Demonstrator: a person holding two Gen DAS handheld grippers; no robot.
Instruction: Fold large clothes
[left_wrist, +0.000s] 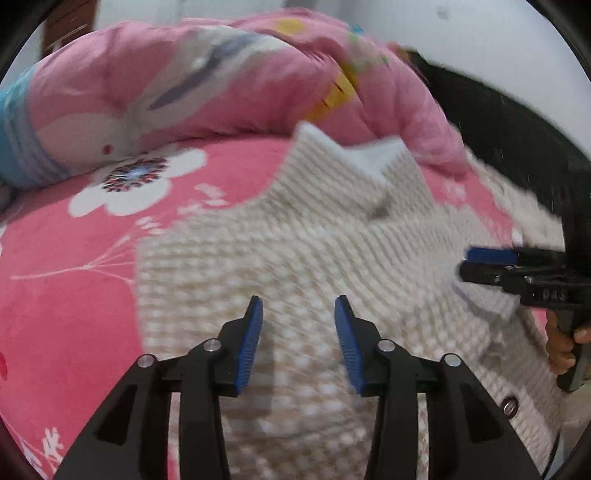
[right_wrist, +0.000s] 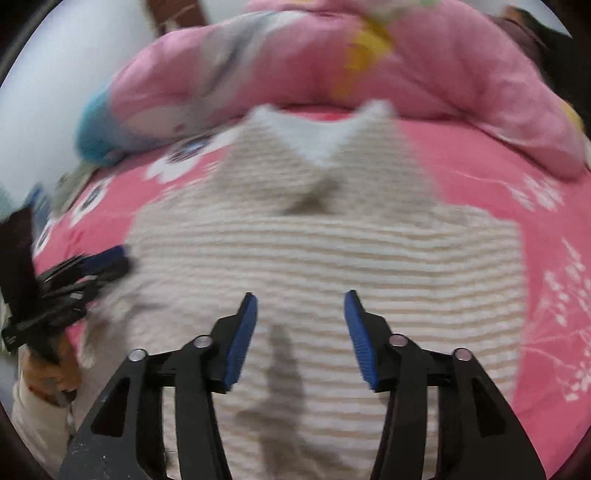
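The left tongs (left_wrist: 299, 314) hang over the lower part of a cream knitted sweater (left_wrist: 314, 236), their blue pads standing moderately apart with nothing between them. The right tongs (right_wrist: 301, 310) hover above the same sweater (right_wrist: 325, 251), also parted and empty, with only knit showing in the gap. Both views are blurred. The sweater lies spread on a bed (left_wrist: 62, 288) covered by a pink sheet with white flowers, its white collar (left_wrist: 369, 155) at the far end. From the left wrist view the right tongs (left_wrist: 476, 264) appear at the right edge, just over the sweater's side, with a hand (left_wrist: 565, 343) on the grip below. Beyond the collar a pink printed quilt (left_wrist: 221, 85) lies bunched across the bed.
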